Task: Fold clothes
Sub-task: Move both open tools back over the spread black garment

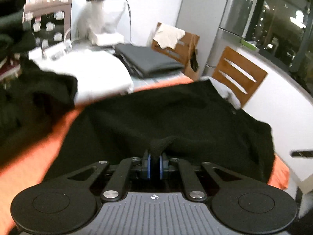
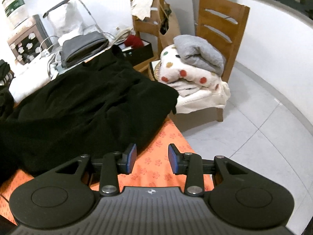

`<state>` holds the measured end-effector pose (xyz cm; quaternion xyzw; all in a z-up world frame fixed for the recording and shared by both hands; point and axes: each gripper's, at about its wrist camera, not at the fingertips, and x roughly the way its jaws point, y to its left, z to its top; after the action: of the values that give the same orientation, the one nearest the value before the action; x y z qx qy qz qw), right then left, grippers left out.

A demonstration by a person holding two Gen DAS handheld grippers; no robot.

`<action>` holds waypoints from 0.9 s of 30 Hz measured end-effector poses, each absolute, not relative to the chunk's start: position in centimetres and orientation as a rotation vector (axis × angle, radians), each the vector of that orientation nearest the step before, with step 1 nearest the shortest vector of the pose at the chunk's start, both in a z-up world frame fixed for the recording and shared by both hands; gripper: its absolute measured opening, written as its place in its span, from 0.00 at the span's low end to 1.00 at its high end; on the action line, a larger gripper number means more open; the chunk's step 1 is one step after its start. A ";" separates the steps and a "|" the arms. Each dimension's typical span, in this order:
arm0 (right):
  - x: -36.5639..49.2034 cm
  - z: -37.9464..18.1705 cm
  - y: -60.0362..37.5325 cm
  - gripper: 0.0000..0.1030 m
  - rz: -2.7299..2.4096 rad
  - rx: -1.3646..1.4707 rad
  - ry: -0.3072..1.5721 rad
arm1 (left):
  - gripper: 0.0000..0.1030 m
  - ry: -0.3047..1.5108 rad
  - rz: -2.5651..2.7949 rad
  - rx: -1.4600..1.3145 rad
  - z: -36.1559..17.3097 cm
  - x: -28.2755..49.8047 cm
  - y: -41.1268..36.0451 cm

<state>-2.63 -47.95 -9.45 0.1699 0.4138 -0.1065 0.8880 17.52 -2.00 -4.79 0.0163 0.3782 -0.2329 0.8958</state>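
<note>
L tool (image 1: 154, 163) – 1 blk garment (image 1: 156, 113) pinched

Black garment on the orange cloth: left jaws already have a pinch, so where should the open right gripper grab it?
Probably the near hem of the black garment, where it ends on the orange cloth just left of the right gripper. Come in low from the cloth side; that edge lies flat and bare. The left gripper holds a raised fold.

black garment (image 2: 78, 107), orange patterned tablecloth (image 2: 156, 164)
</note>
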 end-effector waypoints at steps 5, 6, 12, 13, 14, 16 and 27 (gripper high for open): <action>-2.9 -8.9 -48.3 0.40 -0.236 0.353 0.839 | 0.10 0.814 -0.429 0.111 -7.3 22.0 -2.8; -2.7 -8.8 -48.4 0.40 -0.234 0.352 0.837 | 0.10 0.826 -0.422 0.124 -8.2 22.5 -3.0; -2.0 -8.8 -48.6 0.40 -0.210 0.344 0.840 | 0.33 0.864 -0.358 0.090 -12.0 24.0 -2.4; -1.8 -8.8 -48.6 0.40 -0.202 0.342 0.842 | 0.36 0.857 -0.352 0.068 -12.1 24.0 -2.1; -1.6 -8.9 -48.6 0.40 -0.191 0.340 0.844 | 0.44 0.851 -0.344 0.041 -12.0 24.0 -1.6; -1.1 -8.9 -48.5 0.40 -0.162 0.328 0.850 | 0.52 0.832 -0.334 -0.006 -11.3 23.4 -0.8; 1.9 -6.8 -43.6 0.40 0.271 0.232 0.785 | 0.62 0.703 -0.279 -0.124 -4.8 14.0 4.3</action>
<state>1.90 -43.63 -6.82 0.1125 0.3806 0.1312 0.9085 13.96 4.30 -4.82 -0.0605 0.3431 -0.1359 0.9275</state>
